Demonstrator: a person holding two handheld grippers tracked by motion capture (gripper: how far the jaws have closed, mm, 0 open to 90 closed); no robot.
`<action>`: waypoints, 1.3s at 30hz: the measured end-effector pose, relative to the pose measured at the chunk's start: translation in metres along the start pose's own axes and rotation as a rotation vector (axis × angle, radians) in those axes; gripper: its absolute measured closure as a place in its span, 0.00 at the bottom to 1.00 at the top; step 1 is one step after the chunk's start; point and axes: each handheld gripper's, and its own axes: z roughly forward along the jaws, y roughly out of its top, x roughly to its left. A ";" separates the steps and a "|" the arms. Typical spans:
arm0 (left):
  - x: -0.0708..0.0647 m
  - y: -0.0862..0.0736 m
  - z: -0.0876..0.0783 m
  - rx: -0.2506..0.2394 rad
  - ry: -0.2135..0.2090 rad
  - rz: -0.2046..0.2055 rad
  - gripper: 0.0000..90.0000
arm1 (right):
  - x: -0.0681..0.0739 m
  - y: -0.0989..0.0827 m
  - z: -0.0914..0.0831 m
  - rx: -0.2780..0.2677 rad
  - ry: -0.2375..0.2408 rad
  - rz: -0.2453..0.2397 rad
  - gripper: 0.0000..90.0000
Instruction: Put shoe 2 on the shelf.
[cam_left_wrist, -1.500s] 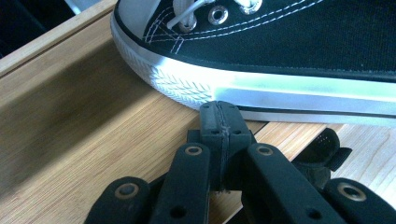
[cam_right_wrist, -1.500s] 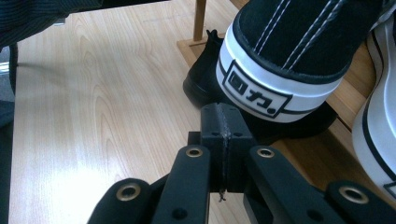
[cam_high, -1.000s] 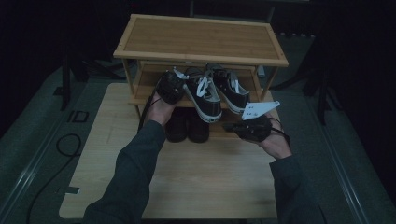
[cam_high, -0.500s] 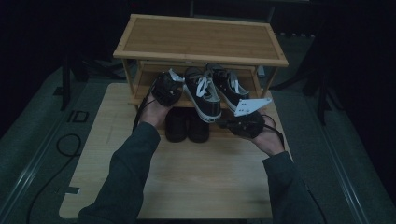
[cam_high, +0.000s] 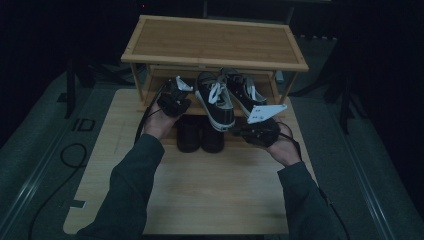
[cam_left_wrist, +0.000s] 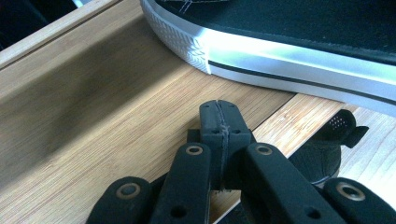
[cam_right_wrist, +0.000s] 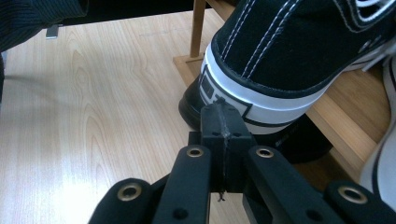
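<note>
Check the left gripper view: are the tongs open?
No, the left tongs are shut, tips pressed together over the shelf with nothing between.

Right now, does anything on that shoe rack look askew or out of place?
Yes. The near sneaker on the rack's middle shelf sits crooked, its heel jutting past the front edge over the dark shoes below, while its partner lies farther in. The right gripper, shut, is at that heel; the left gripper is shut too.

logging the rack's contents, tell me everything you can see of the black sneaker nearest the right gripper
The black canvas low-top sneaker has white laces, white stitching and a white rubber sidewall with a black stripe. It rests on the bamboo shoe rack's middle shelf, heel overhanging the front edge toward the person. The shut right gripper sits at its heel; contact is unclear.
</note>
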 end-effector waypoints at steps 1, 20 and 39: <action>0.000 0.000 0.000 0.001 0.001 0.000 1.00 | 0.000 0.001 0.001 -0.004 0.003 -0.003 1.00; 0.002 0.000 0.001 -0.009 -0.026 -0.032 1.00 | 0.003 0.011 0.022 -0.030 0.025 -0.004 1.00; 0.002 0.000 0.002 -0.011 -0.029 -0.028 1.00 | -0.003 0.012 0.028 -0.089 -0.003 0.025 1.00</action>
